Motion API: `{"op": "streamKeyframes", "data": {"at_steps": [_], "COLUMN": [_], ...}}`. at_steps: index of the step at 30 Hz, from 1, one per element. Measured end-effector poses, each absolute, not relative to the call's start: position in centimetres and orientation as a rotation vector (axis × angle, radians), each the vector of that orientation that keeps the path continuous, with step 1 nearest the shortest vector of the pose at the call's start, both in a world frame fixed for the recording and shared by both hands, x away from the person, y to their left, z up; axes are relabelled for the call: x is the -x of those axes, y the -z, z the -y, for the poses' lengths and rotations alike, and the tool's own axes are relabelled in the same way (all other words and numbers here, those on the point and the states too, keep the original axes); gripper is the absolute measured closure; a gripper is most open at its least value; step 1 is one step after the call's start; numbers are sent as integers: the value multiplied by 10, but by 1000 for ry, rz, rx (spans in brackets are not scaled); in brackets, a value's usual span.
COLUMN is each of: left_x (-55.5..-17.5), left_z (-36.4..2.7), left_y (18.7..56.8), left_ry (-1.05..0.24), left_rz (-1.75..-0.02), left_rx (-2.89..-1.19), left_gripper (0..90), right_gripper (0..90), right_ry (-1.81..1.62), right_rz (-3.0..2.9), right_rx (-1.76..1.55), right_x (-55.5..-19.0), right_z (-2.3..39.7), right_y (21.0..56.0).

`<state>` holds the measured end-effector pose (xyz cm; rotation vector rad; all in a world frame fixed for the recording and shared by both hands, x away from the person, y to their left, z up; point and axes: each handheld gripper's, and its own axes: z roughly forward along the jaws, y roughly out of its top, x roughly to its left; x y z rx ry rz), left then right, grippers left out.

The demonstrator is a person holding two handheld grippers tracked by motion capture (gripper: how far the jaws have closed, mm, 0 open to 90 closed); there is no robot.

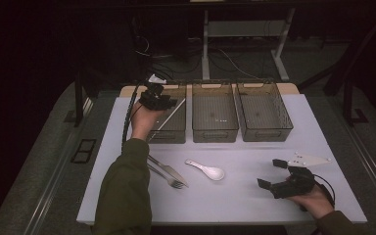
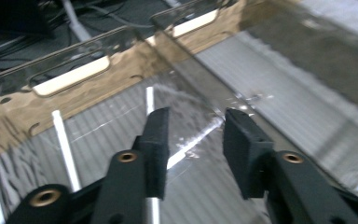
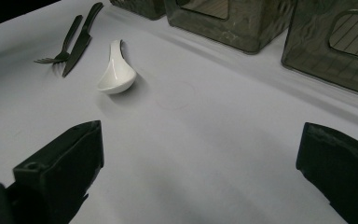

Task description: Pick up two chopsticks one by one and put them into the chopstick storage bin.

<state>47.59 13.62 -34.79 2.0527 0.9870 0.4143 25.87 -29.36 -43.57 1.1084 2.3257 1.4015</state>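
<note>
My left gripper (image 1: 159, 99) hangs over the left of three clear dark bins (image 1: 176, 132). In the left gripper view its jaws (image 2: 196, 128) stand apart with nothing pressed between them; a thin white stick (image 2: 191, 140) lies on the bin's ribbed floor below. That stick (image 1: 170, 115) leans slantwise inside the bin. My right gripper (image 1: 274, 175) rests low near the table's front right, open wide (image 3: 200, 163) over bare white tabletop. A white ceramic spoon (image 1: 206, 170) (image 3: 116, 70) lies mid-table, with a knife (image 1: 169, 169) (image 3: 80, 42) and a fork (image 1: 172, 182) (image 3: 58, 46) to its left.
The middle bin (image 1: 214, 131) and the right bin (image 1: 264, 132) stand side by side at the back of the white table (image 1: 235, 200). Beyond the table are desk legs and cables on the floor.
</note>
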Motion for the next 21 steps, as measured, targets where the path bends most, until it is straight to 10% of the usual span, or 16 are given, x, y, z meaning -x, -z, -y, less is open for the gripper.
{"op": "streamKeyframes", "data": {"at_steps": [21], "left_x": [-387], "left_z": [-139], "left_y": [338], "left_ry": [-367], "left_rz": [-789], "left_rx": [-2059], "left_gripper": [318], "right_gripper": [8], "right_ry": [-1397], "right_rz": [-2323], "right_rx": [-1106], "right_x": [-259], "right_z": [293], "right_y": [436]}}
